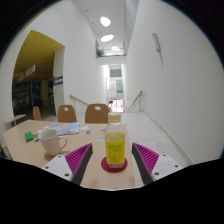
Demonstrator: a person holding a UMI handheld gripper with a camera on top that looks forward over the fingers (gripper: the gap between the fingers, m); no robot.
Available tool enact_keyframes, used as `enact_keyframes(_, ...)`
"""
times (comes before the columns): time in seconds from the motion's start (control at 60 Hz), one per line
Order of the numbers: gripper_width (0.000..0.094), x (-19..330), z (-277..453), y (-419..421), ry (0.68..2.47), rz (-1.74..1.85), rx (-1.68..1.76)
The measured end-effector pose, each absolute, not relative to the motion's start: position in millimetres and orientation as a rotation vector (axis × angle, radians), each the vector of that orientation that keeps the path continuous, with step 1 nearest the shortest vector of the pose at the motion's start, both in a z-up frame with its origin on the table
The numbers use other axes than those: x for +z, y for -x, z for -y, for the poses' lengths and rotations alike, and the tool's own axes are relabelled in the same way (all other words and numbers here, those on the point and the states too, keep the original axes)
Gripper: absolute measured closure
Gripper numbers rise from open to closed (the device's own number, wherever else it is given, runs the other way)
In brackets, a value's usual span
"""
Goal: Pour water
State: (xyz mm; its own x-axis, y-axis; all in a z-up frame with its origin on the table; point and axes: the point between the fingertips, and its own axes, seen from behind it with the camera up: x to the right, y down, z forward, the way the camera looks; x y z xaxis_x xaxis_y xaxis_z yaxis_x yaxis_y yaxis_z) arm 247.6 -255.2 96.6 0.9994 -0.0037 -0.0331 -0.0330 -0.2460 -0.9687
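We have the gripper spread, with the cup standing on the table between its fingers, untouched. A mug sits left of the cup. The cup looks light, thin, easily squashed; we'd grip mid-wall, gently.

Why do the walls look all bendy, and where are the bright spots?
In the gripper view, the wide-angle lens curves the walls and table edge; the bright spots are ceiling lights, with more glow from the far doorway; the yellow cup stands between the gripper fingers, lit evenly; the mug looks softer.
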Motion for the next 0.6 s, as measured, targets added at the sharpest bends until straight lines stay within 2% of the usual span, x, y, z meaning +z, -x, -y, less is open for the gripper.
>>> enact_keyframes(0.183, 0.0076, 89.2, 355.8, -208.6, 1.817, -0.026, 0.264)
enact_keyframes(0.4, 0.0079, 74.8, 424.6, -195.5, 1.782, -0.033, 0.494)
enact_keyframes(0.6, 0.0081, 69.9, 440.8, -223.5, 1.742, -0.079, 0.613)
